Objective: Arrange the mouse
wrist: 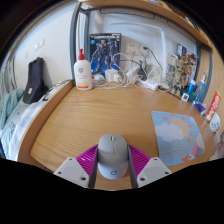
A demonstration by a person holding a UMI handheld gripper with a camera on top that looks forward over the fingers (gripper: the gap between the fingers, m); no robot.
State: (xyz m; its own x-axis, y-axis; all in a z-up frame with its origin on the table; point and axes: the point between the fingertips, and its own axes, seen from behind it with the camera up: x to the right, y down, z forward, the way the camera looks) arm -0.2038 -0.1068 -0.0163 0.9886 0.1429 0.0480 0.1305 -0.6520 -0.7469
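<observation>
**Operator:** Wooden desk surface, light grain, smooth: report the task item and clearance.

**Inspector:** The mouse lies on the desk between the two fingers, near the front edge. Its shell is grey, rounded and matte, with a narrow seam running down the middle. Bare wood extends ahead of it and to its left, giving open room up to the rear row of items. To its right, just beside it, a flat rectangular mouse mat with a pale printed picture lies at a slant.

**Operator:** Gripper condition?

**Inspector:** The gripper is partly closed around the mouse. The magenta pads sit against both flanks of the shell; the fingers appear to press on it from each side.

**Operator:** Boundaries?

**Inspector:** The desk's left edge curves away past a dark bag. Along the rear stand a white bottle with a red cap, a printed box showing a figure, and loose white cables. Assorted small containers crowd the right rear; their details cannot be read.
</observation>
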